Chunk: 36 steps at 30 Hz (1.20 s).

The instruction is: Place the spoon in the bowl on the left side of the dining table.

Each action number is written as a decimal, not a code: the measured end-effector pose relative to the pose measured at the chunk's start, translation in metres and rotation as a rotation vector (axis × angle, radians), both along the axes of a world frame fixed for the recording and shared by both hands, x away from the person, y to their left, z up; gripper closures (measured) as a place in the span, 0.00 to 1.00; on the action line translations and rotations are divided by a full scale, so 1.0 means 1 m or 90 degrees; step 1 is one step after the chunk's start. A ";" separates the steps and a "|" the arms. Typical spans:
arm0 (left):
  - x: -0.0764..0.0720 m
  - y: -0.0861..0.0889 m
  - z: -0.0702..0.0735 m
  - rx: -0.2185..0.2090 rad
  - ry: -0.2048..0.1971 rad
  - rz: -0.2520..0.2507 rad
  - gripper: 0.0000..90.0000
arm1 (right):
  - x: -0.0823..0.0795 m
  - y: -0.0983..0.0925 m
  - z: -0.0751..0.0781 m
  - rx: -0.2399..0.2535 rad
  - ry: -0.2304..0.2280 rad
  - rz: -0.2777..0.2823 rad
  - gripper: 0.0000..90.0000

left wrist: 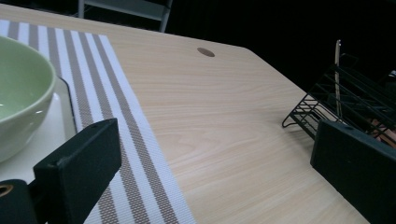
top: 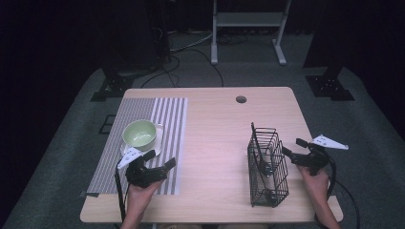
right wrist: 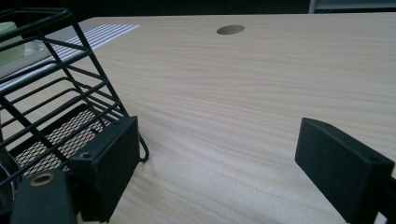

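Observation:
A pale green bowl sits on a white plate on the striped placemat at the table's left. My left gripper hovers just in front of the plate, jaws open and empty. In the left gripper view the bowl is at the left and my left gripper points across bare wood. A black wire basket stands at the right with dark utensils inside. My right gripper is open beside the basket's right wall. In the right gripper view the basket is left of my right gripper.
The wooden table has a round cable hole near its far edge. Bare wood lies between placemat and basket. A white metal stand and dark stand feet are on the floor beyond the table.

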<state>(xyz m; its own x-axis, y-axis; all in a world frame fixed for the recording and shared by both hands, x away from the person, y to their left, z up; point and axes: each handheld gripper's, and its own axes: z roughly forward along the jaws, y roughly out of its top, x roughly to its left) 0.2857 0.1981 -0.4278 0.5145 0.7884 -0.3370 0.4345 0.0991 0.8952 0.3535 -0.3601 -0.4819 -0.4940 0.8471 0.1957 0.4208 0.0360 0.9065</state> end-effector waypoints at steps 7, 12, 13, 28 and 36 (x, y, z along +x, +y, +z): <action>-0.001 -0.021 0.004 -0.012 0.003 -0.045 0.01 | 0.000 0.000 0.000 -0.004 0.000 0.002 0.14; 0.000 -0.041 0.010 -0.009 0.004 -0.095 0.01 | 0.000 0.002 0.000 -0.009 0.001 0.004 0.14; 0.001 -0.044 0.011 -0.014 0.005 -0.102 0.01 | 0.000 0.002 0.000 -0.012 0.001 0.004 0.14; 0.010 -0.115 0.035 -0.014 -0.012 -0.202 0.05 | 0.000 0.001 0.000 -0.004 0.001 0.006 0.14; 0.014 -0.151 0.042 -0.012 -0.013 -0.244 0.06 | 0.000 0.000 0.000 -0.002 0.000 0.007 0.14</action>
